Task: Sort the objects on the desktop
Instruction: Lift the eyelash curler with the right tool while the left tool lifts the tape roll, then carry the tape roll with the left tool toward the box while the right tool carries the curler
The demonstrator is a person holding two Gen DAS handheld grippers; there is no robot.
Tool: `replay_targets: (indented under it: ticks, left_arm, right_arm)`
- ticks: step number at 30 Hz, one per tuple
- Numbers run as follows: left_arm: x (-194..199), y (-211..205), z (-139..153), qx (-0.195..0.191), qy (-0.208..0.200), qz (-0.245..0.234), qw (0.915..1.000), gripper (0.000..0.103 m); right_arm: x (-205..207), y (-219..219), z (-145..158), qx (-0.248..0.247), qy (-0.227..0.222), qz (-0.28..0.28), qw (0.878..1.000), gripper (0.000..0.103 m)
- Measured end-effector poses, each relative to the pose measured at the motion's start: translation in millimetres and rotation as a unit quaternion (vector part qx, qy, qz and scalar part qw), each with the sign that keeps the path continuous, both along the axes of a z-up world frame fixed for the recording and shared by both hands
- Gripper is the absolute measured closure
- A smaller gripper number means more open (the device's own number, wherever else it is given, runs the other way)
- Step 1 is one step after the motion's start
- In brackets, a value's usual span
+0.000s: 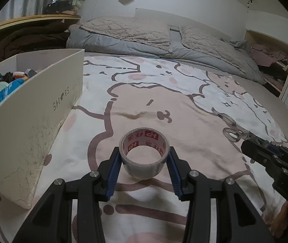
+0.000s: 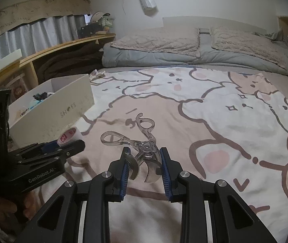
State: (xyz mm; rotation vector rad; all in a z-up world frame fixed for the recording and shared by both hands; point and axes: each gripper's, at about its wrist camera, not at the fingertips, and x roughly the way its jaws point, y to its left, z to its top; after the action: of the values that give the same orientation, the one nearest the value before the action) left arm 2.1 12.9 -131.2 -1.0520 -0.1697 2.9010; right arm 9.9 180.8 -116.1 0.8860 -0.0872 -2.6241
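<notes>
The left gripper (image 1: 144,158) has its blue-padded fingers (image 1: 114,170) pressed against both sides of a roll of clear packing tape (image 1: 144,151), holding it just above the cartoon-print blanket (image 1: 184,93). The roll stands with its hole facing upward and forward, its inner core printed with red labels. To the left of the tape stands a white shoe box (image 1: 42,109), open at the top, with a jumble of small items (image 1: 8,83) inside.

The right gripper (image 2: 144,162) is part-way open, its fingers (image 2: 165,172) bracketing the curved, toothed head of a clear plastic eyelash curler (image 2: 142,145). The pads touch or nearly touch the head on each side; a firm grip cannot be told. The curler's two loop handles point away from the gripper, toward the shoe box (image 2: 62,109) and the pillows (image 2: 160,40). It lies on the blanket (image 2: 225,121), to the right of the tape (image 2: 71,134).
</notes>
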Motion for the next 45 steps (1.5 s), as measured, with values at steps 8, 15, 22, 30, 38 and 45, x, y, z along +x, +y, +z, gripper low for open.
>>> replay_targets:
  ticks: [8, 15, 22, 30, 38, 45]
  left_arm:
    - [12.5, 0.9, 30.5, -0.011, 0.038, -0.008, 0.9992, 0.059]
    - [17.8, 5.2, 56.0, -0.017, 0.063, -0.023, 0.9976, 0.059]
    - [19.0, 0.2, 91.6, -0.013, 0.093, -0.03, 0.9952, 0.059]
    - [16.4, -6.6, 129.9, -0.033, 0.129, -0.029, 0.9906, 0.059]
    - [9.4, -17.0, 158.2, -0.045, 0.161, -0.021, 0.9856, 0.059]
    - [-9.1, -31.3, 173.1, -0.039, 0.171, 0.0, 0.9846, 0.059]
  right_arm:
    - [10.0, -0.5, 21.5, -0.02, 0.019, -0.001, 1.0, 0.073]
    - [16.2, 1.4, 43.8, -0.029, 0.039, -0.008, 0.999, 0.073]
    - [11.3, -0.8, 69.4, -0.04, 0.063, -0.014, 0.997, 0.073]
    - [2.2, -13.3, 99.5, -0.058, 0.091, -0.007, 0.994, 0.073]
    - [-12.0, -24.1, 132.8, -0.071, 0.127, -0.007, 0.989, 0.073]
    - [-28.3, -34.0, 143.1, -0.077, 0.128, -0.001, 0.989, 0.073]
